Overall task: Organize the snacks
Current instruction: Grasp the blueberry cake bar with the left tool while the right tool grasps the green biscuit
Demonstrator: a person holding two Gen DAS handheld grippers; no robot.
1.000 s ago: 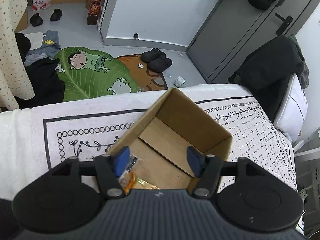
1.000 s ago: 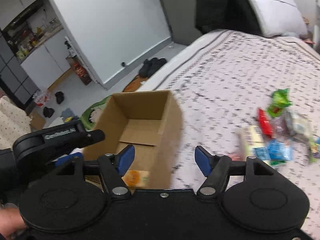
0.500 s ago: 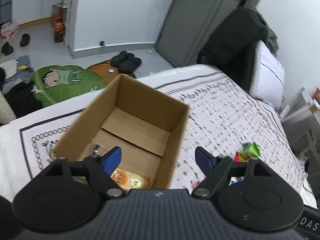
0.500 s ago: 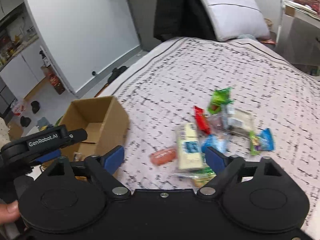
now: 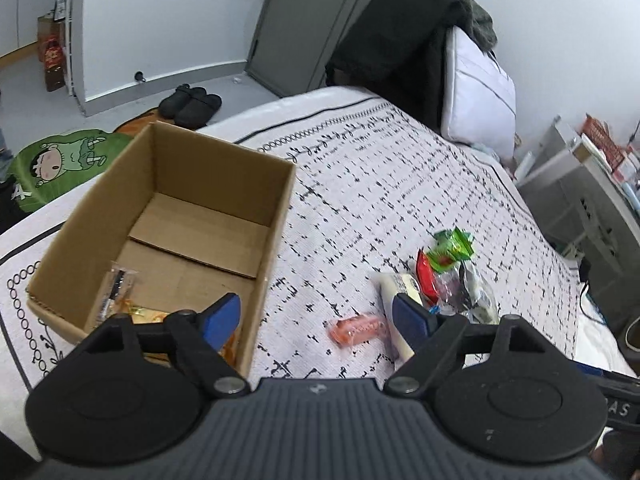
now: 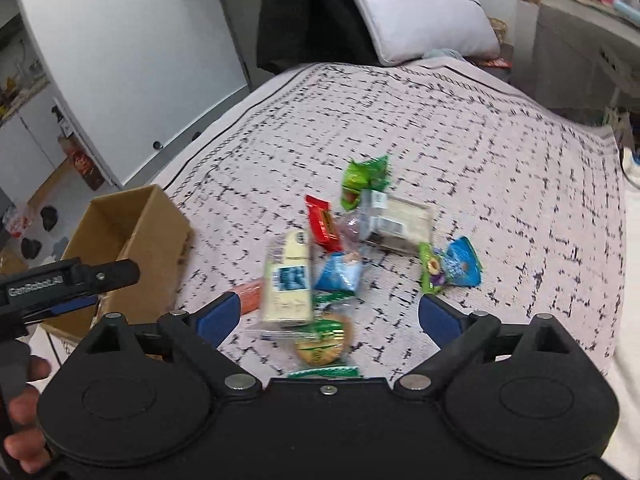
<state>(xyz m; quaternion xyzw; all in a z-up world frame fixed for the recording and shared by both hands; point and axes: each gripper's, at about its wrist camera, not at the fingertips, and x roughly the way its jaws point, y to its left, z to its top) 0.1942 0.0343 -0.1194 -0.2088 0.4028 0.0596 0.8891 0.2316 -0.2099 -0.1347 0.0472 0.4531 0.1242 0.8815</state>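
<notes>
Left tool [image 5: 316, 314] agape, empty | right tool [image 6: 330, 316] just widened, empty | crinkly wrappers [image 6: 360, 240] | corrugated box [image 5: 208, 184]

Each handheld gripper was matte black plastic. The left gripper [image 5: 318, 318] had a ribbed grey-black housing with a small pale mark at its centre, two round domed discs either side, triangular cut-outs in its link arms and silver pivot screws. Its fingers [image 5: 222, 316] carried blue pads. The right gripper [image 6: 330, 318] had a smooth housing (one silver screw at centre), the same discs and blue pads. Seen from the right wrist, the left unit's side bore white "GenRobot.AI" lettering.
</notes>
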